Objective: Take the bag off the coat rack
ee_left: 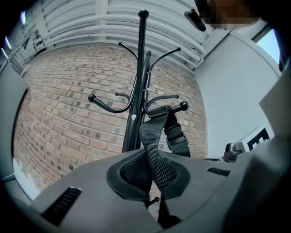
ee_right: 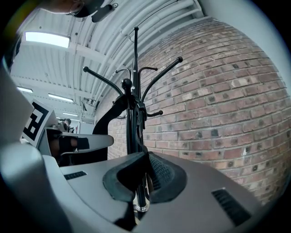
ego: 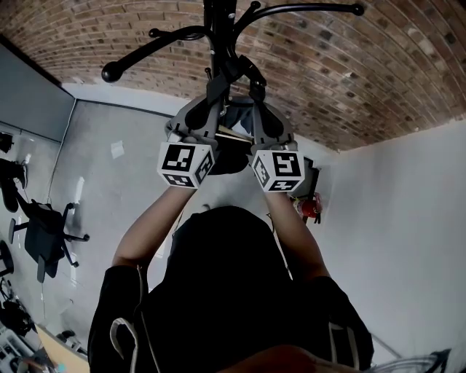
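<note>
Two-handed hold high on the coat rack point(ego: 218, 22), brick wall point(ee_left: 68, 118) behind; with left gripper point(ee_left: 152, 175), jaws pinched together on the black webbing strap point(ee_left: 150, 136), just below a ball-tipped hook point(ee_left: 175, 108); draped over that hook, with buckle point(ee_left: 176, 136) on the far run; with right gripper point(ee_right: 144, 175), likewise closed on the strap, seen edge-on, close beside the pole point(ee_right: 135, 68); side by side in head view, nearly touching; dark bag point(ego: 231, 156) tucked between and behind both, hung on the rack, not yet lifted clear
</note>
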A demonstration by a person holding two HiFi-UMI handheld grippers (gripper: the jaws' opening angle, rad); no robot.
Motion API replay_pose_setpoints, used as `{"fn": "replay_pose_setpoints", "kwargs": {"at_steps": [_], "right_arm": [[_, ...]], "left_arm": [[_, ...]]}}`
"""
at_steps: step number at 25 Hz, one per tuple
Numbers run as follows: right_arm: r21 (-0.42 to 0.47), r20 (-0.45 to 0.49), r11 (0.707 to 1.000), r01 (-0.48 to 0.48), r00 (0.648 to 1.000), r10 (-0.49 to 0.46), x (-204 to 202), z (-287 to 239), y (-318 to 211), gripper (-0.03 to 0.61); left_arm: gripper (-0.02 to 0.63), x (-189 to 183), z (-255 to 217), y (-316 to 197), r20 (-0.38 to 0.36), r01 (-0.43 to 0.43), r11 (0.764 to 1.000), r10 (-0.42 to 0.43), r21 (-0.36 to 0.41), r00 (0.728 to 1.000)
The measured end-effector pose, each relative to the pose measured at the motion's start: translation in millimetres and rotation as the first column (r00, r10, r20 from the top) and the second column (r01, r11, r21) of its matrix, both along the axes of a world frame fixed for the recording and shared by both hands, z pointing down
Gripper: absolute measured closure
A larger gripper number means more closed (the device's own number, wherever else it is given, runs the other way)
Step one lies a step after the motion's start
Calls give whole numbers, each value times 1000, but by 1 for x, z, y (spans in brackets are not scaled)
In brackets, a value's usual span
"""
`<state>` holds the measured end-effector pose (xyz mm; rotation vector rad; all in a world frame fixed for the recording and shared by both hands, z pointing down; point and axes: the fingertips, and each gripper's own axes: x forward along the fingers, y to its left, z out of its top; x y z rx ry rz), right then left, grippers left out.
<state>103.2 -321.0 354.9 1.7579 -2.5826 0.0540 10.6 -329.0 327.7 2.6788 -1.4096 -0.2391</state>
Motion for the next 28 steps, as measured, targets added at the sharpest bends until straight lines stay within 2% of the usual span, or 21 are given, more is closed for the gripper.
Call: {"fn": "replay_pose_setpoints", "kwargs": {"at_steps": [10,15,28], "right_arm": [[64,21,998,-25,999,24,10,-35,13,556],[81,35,996,-46,998,44,19,-52,21,555],[135,71,988,-80,995,71,34,-77,40,555]], "left_arm": [[594,-9,-30,7,-26,13,999,-12,49,1000],[594,-12,-41,10,-7,24,998,-24,63,1000],[594,-23,-71,32,-54,25,992,-18,123,998]]}}
